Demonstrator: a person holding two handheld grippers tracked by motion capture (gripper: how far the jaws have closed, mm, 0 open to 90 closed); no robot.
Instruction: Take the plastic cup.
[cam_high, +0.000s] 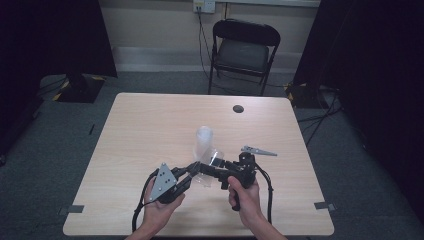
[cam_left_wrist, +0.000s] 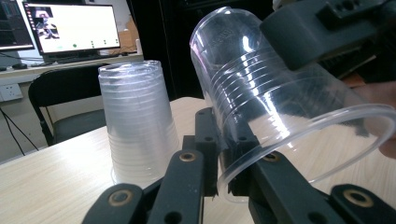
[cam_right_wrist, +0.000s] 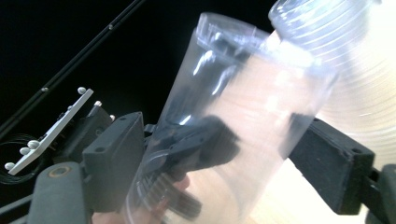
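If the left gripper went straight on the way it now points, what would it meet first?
Probably the upside-down stack of clear cups on the table. The left gripper is already shut on the rim of the single clear cup; the stack stands just beyond, though depth is unclear.

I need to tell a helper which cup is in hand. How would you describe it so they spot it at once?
On the wooden table, look near the front edge where the two grippers meet. The single clear cup lies tilted on its side, its rim pinched by the left gripper. Unlike the cup stack standing upside down behind it, it is alone and off the table.
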